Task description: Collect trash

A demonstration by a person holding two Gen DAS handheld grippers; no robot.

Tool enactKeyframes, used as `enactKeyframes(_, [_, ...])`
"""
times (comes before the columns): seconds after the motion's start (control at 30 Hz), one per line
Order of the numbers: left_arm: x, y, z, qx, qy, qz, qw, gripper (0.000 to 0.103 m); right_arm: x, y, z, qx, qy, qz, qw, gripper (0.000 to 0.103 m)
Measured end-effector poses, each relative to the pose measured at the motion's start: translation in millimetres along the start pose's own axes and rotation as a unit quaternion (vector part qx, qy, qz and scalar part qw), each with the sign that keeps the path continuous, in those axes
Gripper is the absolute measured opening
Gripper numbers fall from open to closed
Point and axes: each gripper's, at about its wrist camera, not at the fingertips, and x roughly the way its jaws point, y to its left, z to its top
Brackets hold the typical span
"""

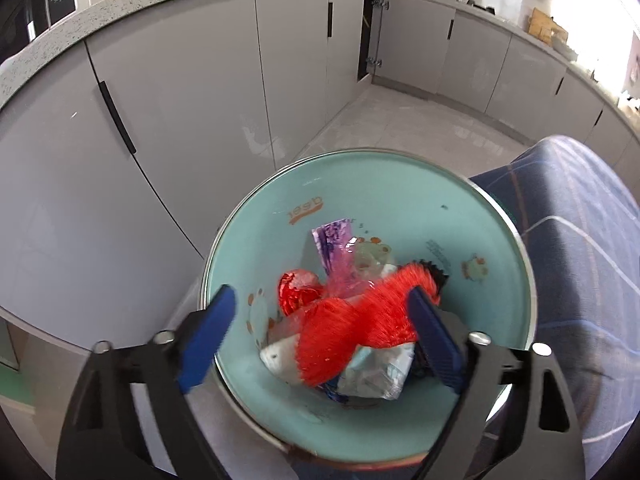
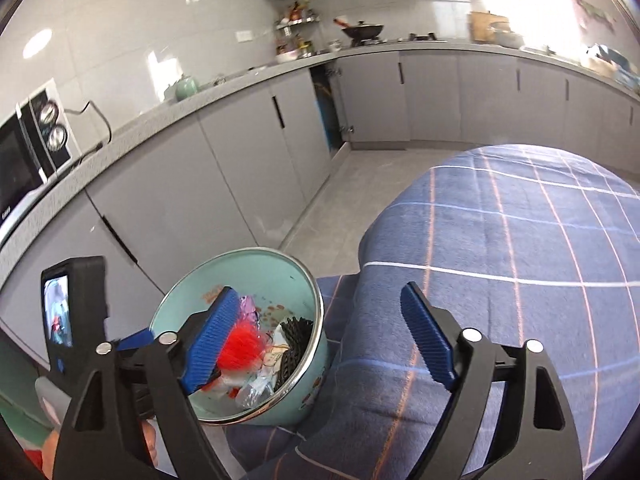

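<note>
A light-blue enamel bin (image 1: 400, 184) holds trash: a fluffy red piece (image 1: 360, 316), a red foil wrapper (image 1: 294, 290), a purple wrapper (image 1: 334, 242) and pale plastic wrappers (image 1: 380, 372). My left gripper (image 1: 324, 332) is open right above the bin's mouth, its jaws wide apart over the trash and holding nothing. In the right wrist view the bin (image 2: 288, 284) stands at lower left beside a blue plaid cloth. My right gripper (image 2: 320, 332) is open and empty, one jaw over the bin, the other over the cloth.
Grey cabinets (image 1: 180, 120) under a speckled counter run along the left and back. A blue plaid cloth (image 2: 500, 280) covers a surface right of the bin. A microwave (image 2: 24, 152) stands on the counter. The left gripper's body (image 2: 72, 312) is left of the bin.
</note>
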Motion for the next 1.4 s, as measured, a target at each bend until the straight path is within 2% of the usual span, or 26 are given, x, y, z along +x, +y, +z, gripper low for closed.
enactKeyframes(0.03, [-6, 2, -2, -0.007, -0.005, 0.001, 1.0, 0.094, -2, -1, -1, 0.003, -0.002, 0.0, 1.0, 0.089])
enactKeyframes(0.17, [-32, 7, -10, -0.013, -0.028, 0.008, 0.9995, 0.098, -13, 0, -7, 0.007, -0.003, 0.001, 1.0, 0.089])
enactKeyframes(0.33, [-74, 14, -25, -0.024, -0.069, 0.034, 0.9967, 0.097, -33, 5, -16, 0.014, -0.017, 0.008, 1.0, 0.089])
enactKeyframes(0.6, [-148, 29, -59, -0.015, -0.149, 0.086, 0.985, 0.097, -86, 19, -33, 0.009, -0.063, 0.024, 0.998, 0.089])
enactKeyframes(0.77, [-187, 33, -80, -0.009, -0.193, 0.089, 0.9772, 0.097, -126, 29, -48, -0.001, -0.102, 0.024, 0.995, 0.089])
enactKeyframes(0.97, [-222, 39, -102, -0.012, -0.221, 0.088, 0.9713, 0.098, -165, 39, -57, -0.02, -0.139, 0.025, 0.99, 0.089])
enactKeyframes(1.2, [-258, 42, -121, -0.002, -0.265, 0.086, 0.9605, 0.098, -191, 50, -62, -0.031, -0.162, 0.026, 0.986, 0.09])
enactKeyframes(1.4, [-274, 46, -127, 0.0, -0.278, 0.087, 0.9566, 0.098, -212, 54, -63, -0.031, -0.186, 0.023, 0.982, 0.091])
